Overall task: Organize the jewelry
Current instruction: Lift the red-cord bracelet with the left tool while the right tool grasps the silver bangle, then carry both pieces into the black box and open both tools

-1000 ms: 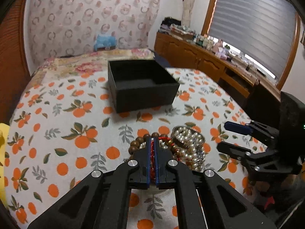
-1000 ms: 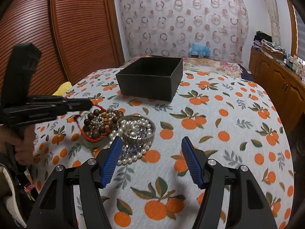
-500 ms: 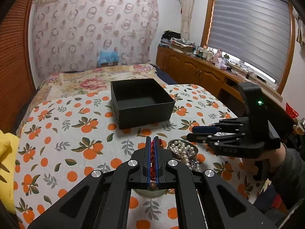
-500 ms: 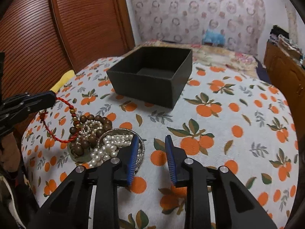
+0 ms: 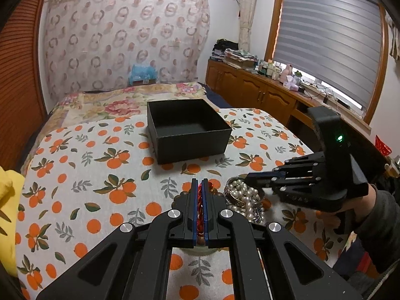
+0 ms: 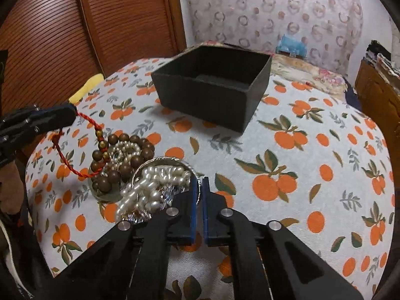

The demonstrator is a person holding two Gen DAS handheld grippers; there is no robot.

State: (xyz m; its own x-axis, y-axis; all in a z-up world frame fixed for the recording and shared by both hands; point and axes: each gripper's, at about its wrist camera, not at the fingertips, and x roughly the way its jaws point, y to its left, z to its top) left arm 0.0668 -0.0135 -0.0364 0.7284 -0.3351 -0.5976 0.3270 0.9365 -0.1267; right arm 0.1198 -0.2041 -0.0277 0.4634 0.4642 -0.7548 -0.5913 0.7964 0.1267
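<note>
My left gripper (image 5: 199,187) is shut on a red cord bracelet (image 5: 199,205) and holds it lifted; in the right wrist view the red cord (image 6: 75,160) with gold beads hangs from the left gripper (image 6: 71,115) above a small dish with a brown bead bracelet (image 6: 120,157). My right gripper (image 6: 199,187) is shut on the rim of a silver dish (image 6: 162,161) heaped with pearl strands (image 6: 150,187). It also shows in the left wrist view (image 5: 250,175) at the pearls (image 5: 243,193). An open empty black box (image 5: 186,128) stands beyond on the orange-print cloth.
The black box (image 6: 215,87) is behind the jewelry. A yellow cloth (image 5: 6,212) lies at the table's left edge. Wooden cabinets (image 5: 252,95) line the right wall, a slatted wooden door (image 6: 87,25) the left. A bed lies behind the table.
My left gripper rose with the red cord, pulling it up off the bead dish. My right gripper moved in and closed from wide open onto the pearl dish's rim.
</note>
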